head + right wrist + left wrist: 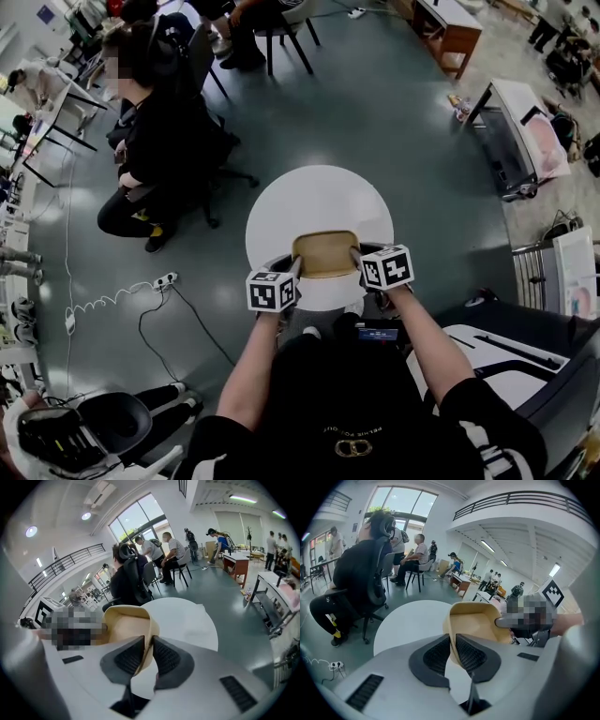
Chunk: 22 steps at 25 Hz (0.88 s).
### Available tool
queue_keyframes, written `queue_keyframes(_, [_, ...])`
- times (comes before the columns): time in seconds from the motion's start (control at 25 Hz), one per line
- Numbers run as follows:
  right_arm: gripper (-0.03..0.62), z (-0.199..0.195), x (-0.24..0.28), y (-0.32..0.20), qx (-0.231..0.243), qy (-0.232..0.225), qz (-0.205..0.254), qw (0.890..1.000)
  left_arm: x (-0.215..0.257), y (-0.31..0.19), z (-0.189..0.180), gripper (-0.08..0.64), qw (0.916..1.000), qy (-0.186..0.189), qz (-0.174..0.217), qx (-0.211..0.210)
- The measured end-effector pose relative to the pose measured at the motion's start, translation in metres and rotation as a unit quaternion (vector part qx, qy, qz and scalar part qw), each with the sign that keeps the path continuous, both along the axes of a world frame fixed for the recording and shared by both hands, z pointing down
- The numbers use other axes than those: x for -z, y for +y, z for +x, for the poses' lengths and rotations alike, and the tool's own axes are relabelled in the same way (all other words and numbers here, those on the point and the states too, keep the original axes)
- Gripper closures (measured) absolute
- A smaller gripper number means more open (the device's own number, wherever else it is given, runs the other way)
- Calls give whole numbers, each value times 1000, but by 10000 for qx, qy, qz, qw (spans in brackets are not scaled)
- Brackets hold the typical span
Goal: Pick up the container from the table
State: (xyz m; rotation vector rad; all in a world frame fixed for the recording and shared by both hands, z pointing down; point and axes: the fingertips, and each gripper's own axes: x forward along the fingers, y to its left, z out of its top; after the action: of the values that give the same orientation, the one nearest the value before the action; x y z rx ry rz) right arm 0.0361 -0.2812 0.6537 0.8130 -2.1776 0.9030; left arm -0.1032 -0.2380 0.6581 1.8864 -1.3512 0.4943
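Observation:
A tan, shallow rectangular container is at the near edge of the round white table. My left gripper is shut on its left rim, and my right gripper is shut on its right rim. In the left gripper view the dark ribbed pads pinch the thin wall of the container at my left gripper. The right gripper view shows the same pinch on the other wall of the container at my right gripper. I cannot tell whether its base touches the table.
A person in black sits on an office chair beyond the table to the left. A power strip with a cable lies on the floor on the left. A white desk stands at the right, and a black chair at the lower left.

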Motion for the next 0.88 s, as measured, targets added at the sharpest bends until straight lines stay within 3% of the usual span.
queue_keyframes(0.88, [488,-38,19,133,-538,216,332,9978,13,125,-42,518,9984,257,394,-325])
